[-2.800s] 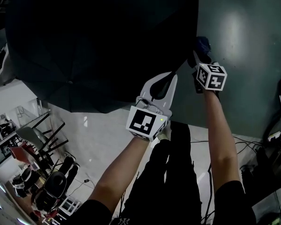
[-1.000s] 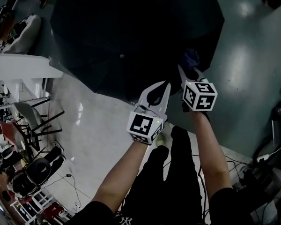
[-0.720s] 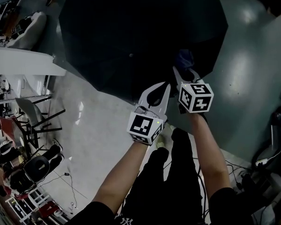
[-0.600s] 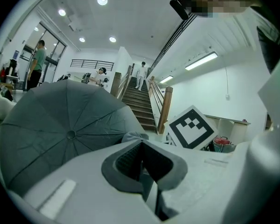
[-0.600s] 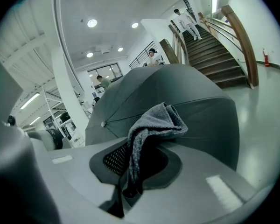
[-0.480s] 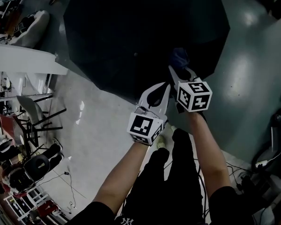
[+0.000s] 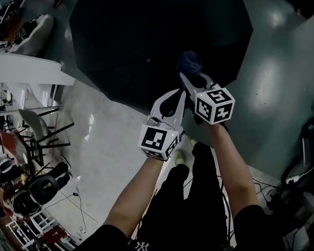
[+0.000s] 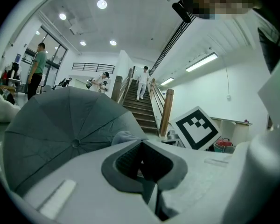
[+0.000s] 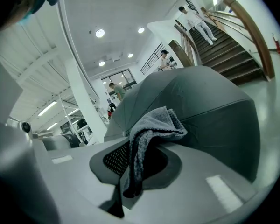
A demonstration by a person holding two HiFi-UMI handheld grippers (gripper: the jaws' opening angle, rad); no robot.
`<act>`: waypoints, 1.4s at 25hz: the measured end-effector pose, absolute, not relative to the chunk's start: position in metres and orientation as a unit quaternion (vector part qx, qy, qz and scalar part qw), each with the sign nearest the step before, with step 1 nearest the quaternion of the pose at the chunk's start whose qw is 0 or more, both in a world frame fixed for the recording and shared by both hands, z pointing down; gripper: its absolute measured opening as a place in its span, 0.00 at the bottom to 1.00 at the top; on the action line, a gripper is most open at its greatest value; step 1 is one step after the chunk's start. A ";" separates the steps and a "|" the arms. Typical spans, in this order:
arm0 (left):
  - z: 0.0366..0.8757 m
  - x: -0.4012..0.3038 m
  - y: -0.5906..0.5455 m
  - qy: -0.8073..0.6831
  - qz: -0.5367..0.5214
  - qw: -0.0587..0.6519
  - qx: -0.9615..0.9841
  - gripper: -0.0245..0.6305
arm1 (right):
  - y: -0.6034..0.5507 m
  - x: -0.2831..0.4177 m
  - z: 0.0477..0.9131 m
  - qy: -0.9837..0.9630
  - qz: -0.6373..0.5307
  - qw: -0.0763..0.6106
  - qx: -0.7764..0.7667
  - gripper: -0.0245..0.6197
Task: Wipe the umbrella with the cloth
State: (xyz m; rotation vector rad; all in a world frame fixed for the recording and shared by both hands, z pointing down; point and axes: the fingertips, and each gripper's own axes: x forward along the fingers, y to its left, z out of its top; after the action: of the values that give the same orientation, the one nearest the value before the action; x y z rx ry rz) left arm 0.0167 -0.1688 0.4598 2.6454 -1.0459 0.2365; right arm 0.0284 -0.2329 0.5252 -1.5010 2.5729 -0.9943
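Right gripper (image 7: 184, 76) (image 9: 130, 143) is clamped on the cloth (image 7: 189, 63) (image 9: 154, 125). Versus 0.5 s ago it sits a bit further left, with the blue-grey cloth further in from the canopy rim. Left gripper (image 7: 181, 92) (image 8: 141, 143) has barely shifted: jaws together, nothing seen between them, tip at the near rim just beside the right gripper. The cloth lies bunched on the near right panel of the open black umbrella (image 7: 146, 30) (image 8: 60, 125) (image 9: 210, 101), between the hub and the rim, with one fold hanging down through the right gripper's jaw pocket. The umbrella sits canopy-up on the floor (image 7: 282, 77) and fills the upper middle of the head view. Right of the rim is open glossy grey-green floor with light glare. On the left a white ledge (image 7: 21, 72) runs close to the rim, so room is tight there. Stacked chairs (image 7: 36, 187) are lower left, well apart, and cables (image 7: 298, 177) lie lower right. Further off: a staircase (image 8: 142, 108) with a wooden rail and people on it, white ceiling with round downlights.
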 end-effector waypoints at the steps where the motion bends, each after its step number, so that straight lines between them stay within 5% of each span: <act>1: 0.456 0.018 -0.169 -0.363 0.080 0.142 0.918 0.04 | -0.232 0.027 0.522 0.823 -0.318 0.008 -0.470 0.16; 12: 0.457 0.074 -0.159 -0.317 0.079 0.140 0.935 0.04 | -0.205 0.095 0.504 0.820 -0.295 0.053 -0.487 0.16; 25: 0.506 0.192 -0.178 -0.252 0.090 0.151 0.952 0.04 | -0.214 0.283 0.631 0.712 -0.317 -0.010 -0.627 0.16; 35: 0.541 0.230 -0.216 -0.244 0.103 0.165 0.950 0.04 | -0.268 0.345 0.697 0.691 -0.320 -0.055 -0.646 0.16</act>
State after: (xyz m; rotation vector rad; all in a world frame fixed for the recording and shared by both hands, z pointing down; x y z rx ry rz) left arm 0.2302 -0.2158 0.5406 2.7064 -0.6949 0.2945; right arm 0.3449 -0.2675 0.6970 -2.1028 2.2496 -1.0425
